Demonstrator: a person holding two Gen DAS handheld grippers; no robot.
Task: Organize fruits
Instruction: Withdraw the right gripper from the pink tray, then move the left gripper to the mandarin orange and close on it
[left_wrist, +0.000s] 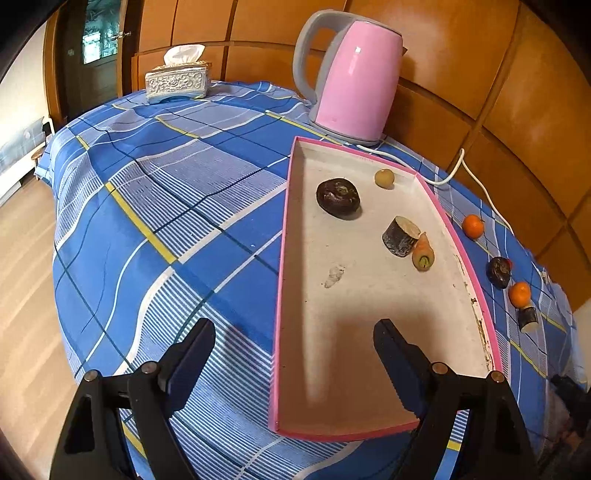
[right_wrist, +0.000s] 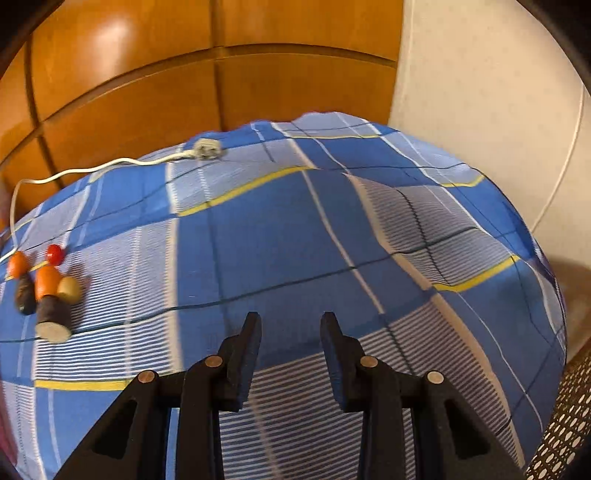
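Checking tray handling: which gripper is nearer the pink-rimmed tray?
Left. The left gripper hangs open over the pink-rimmed tray's near left rim; the right gripper is over bare tablecloth, tray out of its view.

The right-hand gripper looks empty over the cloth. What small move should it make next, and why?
Probably swing toward the loose fruit cluster at the left of its view. The right gripper is open with nothing between its fingers, and only bare tablecloth lies ahead of it. Several pieces already lie in the pink-rimmed tray, while these still sit outside it.
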